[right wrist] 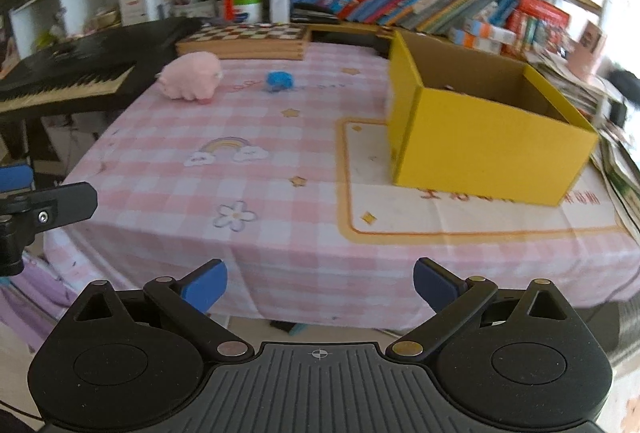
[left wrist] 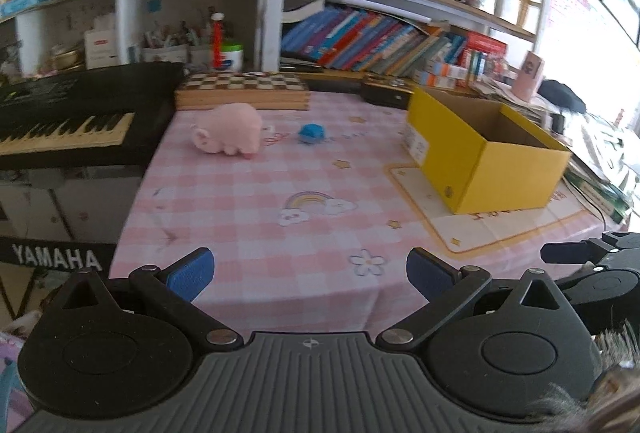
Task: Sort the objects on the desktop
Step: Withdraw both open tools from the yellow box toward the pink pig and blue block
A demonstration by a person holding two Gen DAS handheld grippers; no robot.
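**Both grippers empty, approach step**

Left gripper (left wrist: 310, 275) & right gripper (right wrist: 320, 285) hang at near table (left wrist: 248, 233) edge, jaws apart, nothing held. Pink plush pig (left wrist: 228, 133) & blue toy (left wrist: 311, 133) sit far side, apart; yellow box (left wrist: 488, 153) to the right. Next, prob: reach fwd to pig, clamp, carry to box.

keyboard (left wrist: 60, 125) left; chessboard (left wrist: 244, 89) behind; bookshelf (left wrist: 380, 37) beyond
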